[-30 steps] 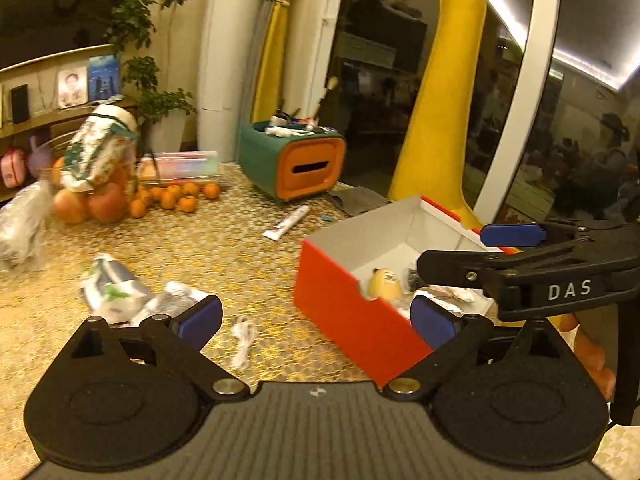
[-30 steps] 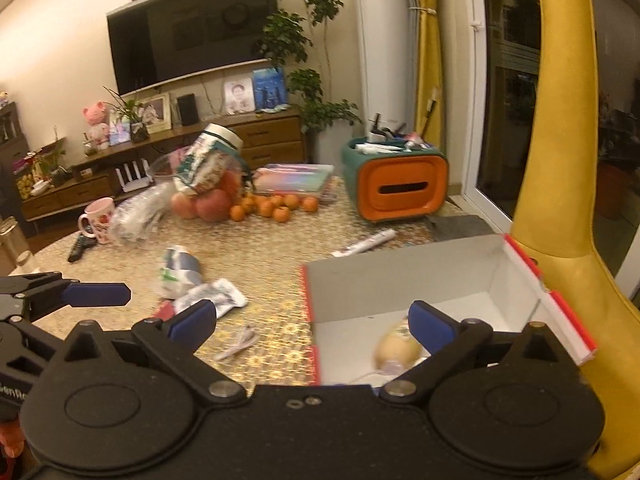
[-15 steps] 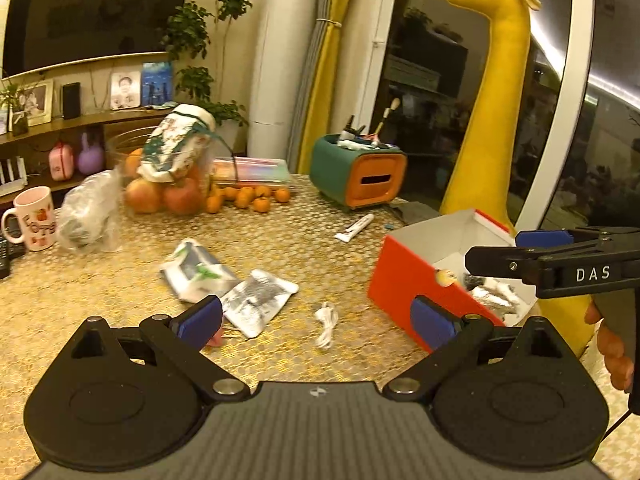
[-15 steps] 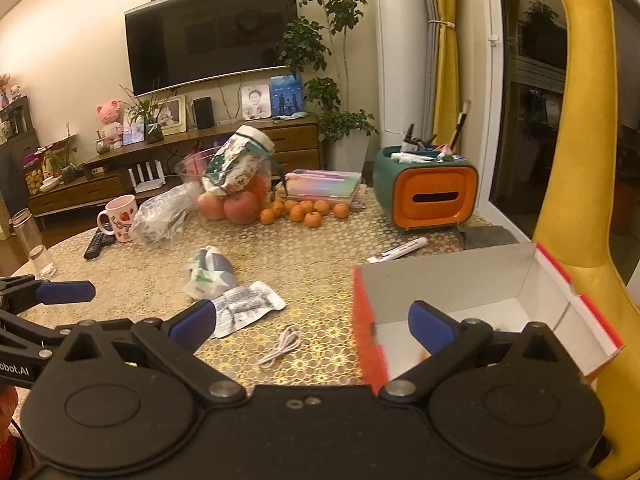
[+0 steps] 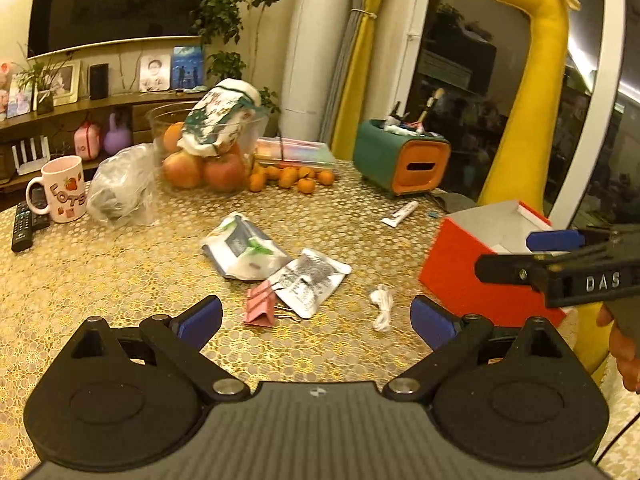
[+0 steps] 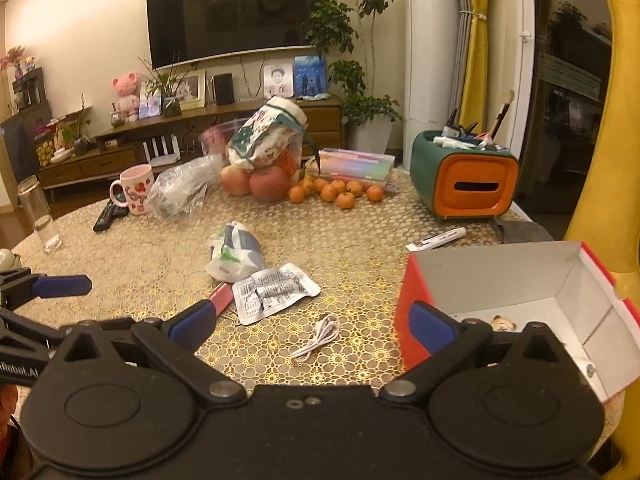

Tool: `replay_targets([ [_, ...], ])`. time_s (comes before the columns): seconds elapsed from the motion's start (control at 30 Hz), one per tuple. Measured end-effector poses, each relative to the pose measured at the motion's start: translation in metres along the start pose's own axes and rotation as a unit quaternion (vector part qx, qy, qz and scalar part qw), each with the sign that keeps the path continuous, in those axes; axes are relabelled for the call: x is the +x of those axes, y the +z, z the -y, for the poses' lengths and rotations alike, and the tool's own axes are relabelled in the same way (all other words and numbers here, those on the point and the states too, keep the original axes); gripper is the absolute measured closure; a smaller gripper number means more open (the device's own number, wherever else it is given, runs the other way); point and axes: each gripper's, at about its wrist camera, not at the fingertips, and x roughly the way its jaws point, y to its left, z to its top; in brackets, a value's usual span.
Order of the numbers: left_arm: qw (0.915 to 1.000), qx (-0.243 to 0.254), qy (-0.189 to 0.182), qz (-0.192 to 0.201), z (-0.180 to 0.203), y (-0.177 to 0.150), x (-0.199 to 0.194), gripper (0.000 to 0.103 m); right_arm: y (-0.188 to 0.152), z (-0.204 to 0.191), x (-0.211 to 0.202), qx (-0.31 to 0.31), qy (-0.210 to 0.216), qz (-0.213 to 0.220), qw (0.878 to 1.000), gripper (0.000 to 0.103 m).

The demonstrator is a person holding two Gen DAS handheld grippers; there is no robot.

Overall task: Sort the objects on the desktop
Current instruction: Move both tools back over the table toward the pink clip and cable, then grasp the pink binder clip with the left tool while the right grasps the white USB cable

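A red box (image 5: 460, 276) (image 6: 520, 280) with a white inside stands at the table's right edge, a small figure (image 6: 502, 323) lying in it. On the gold cloth lie a coiled white cable (image 5: 382, 306) (image 6: 318, 340), a silver sachet (image 5: 308, 280) (image 6: 272, 290), a white-and-blue pouch (image 5: 244, 250) (image 6: 234, 254), a pink binder clip (image 5: 260, 306) and a white tube (image 5: 400, 214) (image 6: 438, 239). My left gripper (image 5: 316, 320) is open above the clip and cable, empty. My right gripper (image 6: 312, 326) is open over the cable beside the box, empty.
At the back stand a fruit bowl with apples (image 5: 204, 160), small oranges (image 5: 292, 178), a green-and-orange organiser (image 5: 404, 160), a pink mug (image 5: 60, 192), a plastic bag (image 5: 120, 188) and remotes (image 5: 24, 224). A glass (image 6: 38, 216) stands far left. A yellow giraffe (image 5: 532, 80) rises behind the box.
Both grippers have drawn back and up from the box and swung left. The loose items on the cloth now sit between the fingers' views. Both stayed open.
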Motion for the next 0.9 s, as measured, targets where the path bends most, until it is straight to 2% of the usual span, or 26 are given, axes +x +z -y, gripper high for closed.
replay_targets([
  [0.53, 0.9978, 0.031, 0.05, -0.031, -0.03, -0.02, 0.078, 0.002, -0.018, -0.009, 0.085, -0.04, -0.004, -0.06, 0.997, 0.001],
  [0.9, 0.9967, 0.02, 0.059, -0.053, -0.041, -0.022, 0.128, 0.006, -0.03, -0.002, 0.135, -0.047, -0.018, -0.087, 0.995, 0.013],
])
